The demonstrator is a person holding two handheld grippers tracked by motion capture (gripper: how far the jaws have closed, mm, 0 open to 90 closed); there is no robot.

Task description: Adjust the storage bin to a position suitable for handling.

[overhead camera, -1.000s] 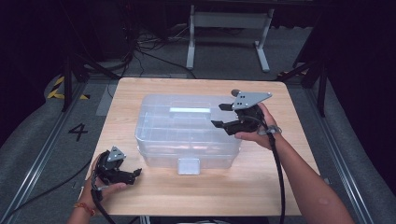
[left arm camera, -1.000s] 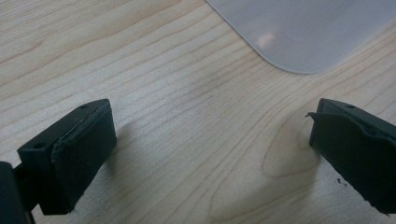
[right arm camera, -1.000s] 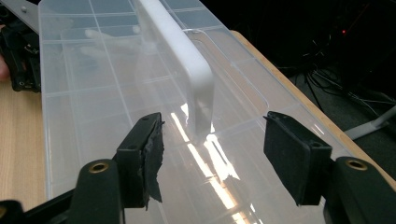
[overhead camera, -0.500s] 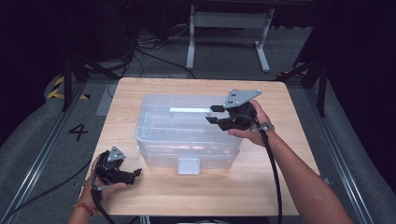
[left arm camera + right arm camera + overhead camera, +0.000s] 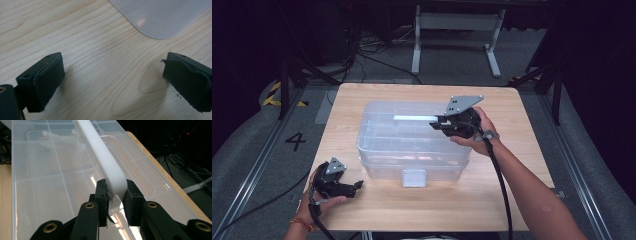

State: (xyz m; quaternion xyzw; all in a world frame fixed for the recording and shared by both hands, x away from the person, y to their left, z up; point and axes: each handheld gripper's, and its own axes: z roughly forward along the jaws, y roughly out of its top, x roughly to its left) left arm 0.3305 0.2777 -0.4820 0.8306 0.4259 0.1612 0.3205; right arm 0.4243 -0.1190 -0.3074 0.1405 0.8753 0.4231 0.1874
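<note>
Since a second ago the right gripper (image 5: pixel 438 123) has been carried from the 3 o'clock edge of the clear storage box (image 5: pixel 412 140) toward its middle, and its jaws have just been closing on the white lid handle (image 5: pixel 105 157). In the right gripper view both pads are seen pressed against the handle's rounded end, so the handle is now clenched. That end is likely chosen because it is the one raised, narrow part of the smooth lid that two jaws can span. The box sits at the centre of the wooden table (image 5: pixel 512 107), its front latch (image 5: pixel 414 177) at 6 o'clock. The left gripper (image 5: pixel 358 186) is kept at 7 o'clock, low over bare wood, jaws spread with nothing between them, just short of the box's corner (image 5: pixel 160 15), presumably held ready to steady the base or work the latch.
</note>
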